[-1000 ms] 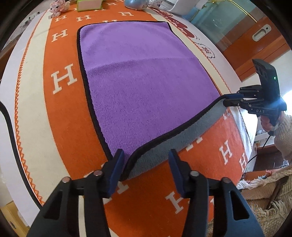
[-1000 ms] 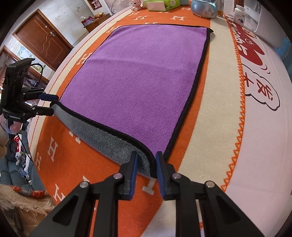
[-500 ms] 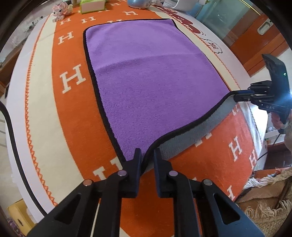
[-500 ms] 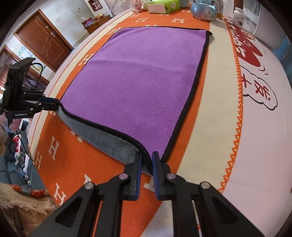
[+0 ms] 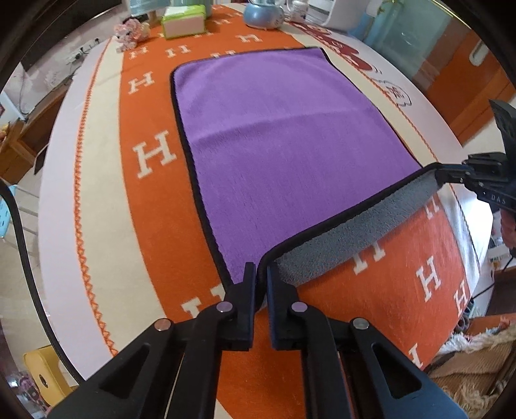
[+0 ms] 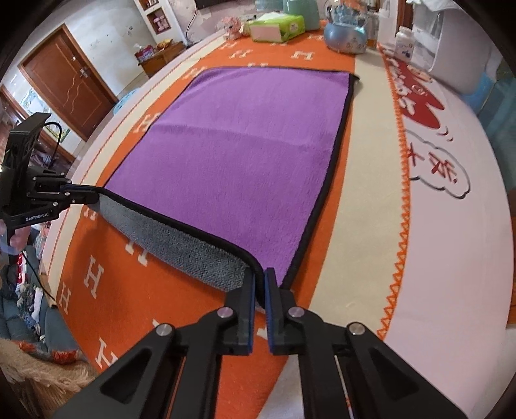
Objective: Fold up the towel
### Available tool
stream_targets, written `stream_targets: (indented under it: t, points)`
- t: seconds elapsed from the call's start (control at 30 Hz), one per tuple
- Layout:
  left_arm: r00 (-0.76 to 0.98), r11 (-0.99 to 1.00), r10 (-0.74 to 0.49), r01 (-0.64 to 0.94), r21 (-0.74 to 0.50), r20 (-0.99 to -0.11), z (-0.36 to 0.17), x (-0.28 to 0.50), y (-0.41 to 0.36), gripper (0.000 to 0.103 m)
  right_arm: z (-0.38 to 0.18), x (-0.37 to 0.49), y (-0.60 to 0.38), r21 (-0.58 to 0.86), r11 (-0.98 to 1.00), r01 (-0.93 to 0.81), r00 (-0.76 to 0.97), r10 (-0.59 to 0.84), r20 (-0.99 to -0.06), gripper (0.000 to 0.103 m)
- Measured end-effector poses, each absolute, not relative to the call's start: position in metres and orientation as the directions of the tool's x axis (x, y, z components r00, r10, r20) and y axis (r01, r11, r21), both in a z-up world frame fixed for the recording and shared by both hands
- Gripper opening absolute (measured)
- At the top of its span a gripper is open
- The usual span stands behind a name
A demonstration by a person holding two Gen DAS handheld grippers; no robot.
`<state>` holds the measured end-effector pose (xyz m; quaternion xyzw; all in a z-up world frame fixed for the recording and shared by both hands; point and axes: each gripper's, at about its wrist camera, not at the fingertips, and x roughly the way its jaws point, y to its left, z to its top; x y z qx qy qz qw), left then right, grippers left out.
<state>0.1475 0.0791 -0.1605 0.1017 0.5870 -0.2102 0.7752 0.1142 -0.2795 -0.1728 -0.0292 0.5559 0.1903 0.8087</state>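
A purple towel with black trim and a grey underside lies spread on an orange table cover; it also shows in the right wrist view. My left gripper is shut on the towel's near left corner. My right gripper is shut on the near right corner. The near edge is lifted off the table between them, with the grey underside showing. Each gripper shows in the other's view: the right one and the left one.
At the far end of the table stand a green tissue box, a blue round pot, a pink soft toy, a white bottle and a white appliance. A woven basket sits beyond the near table edge.
My left gripper closed from open onto the towel's near left corner. My right gripper tightened on its corner. Both have raised the near edge higher off the table.
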Motion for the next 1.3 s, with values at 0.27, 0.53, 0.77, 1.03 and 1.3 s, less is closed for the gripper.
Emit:
stream_targets:
  t: [0.27,0.53,0.77,1.03,1.3]
  points:
    - [0.34,0.907,-0.17,0.421,-0.011,-0.925,-0.123,0.183,0.072,0.004,-0.144,0.137,-0.278,0.11,0.953,-0.284,0.417,0.225,-0.88,0.004]
    - [0.441,0.936,-0.147,0.352,0.02,-0.885,-0.103,0.245,0.062,0.004,-0.122,0.186,-0.28,0.083,0.976,-0.203,0.503,0.177,-0.846,0.004]
    - [0.488,0.955,-0.113,0.294,0.041,-0.866,-0.099,0.292,0.056,0.004,-0.108,0.235,-0.279,0.057,0.985,-0.162,0.556,0.139,-0.819,0.004]
    - [0.5,0.967,-0.089,0.252,0.047,-0.862,-0.106,0.333,0.049,0.004,-0.114,0.288,-0.279,0.039,0.992,-0.121,0.561,0.101,-0.822,0.004]
    - [0.495,0.97,-0.06,0.232,0.066,-0.867,-0.121,0.366,0.038,0.004,-0.127,0.327,-0.282,0.025,0.996,-0.087,0.544,0.068,-0.836,0.004]
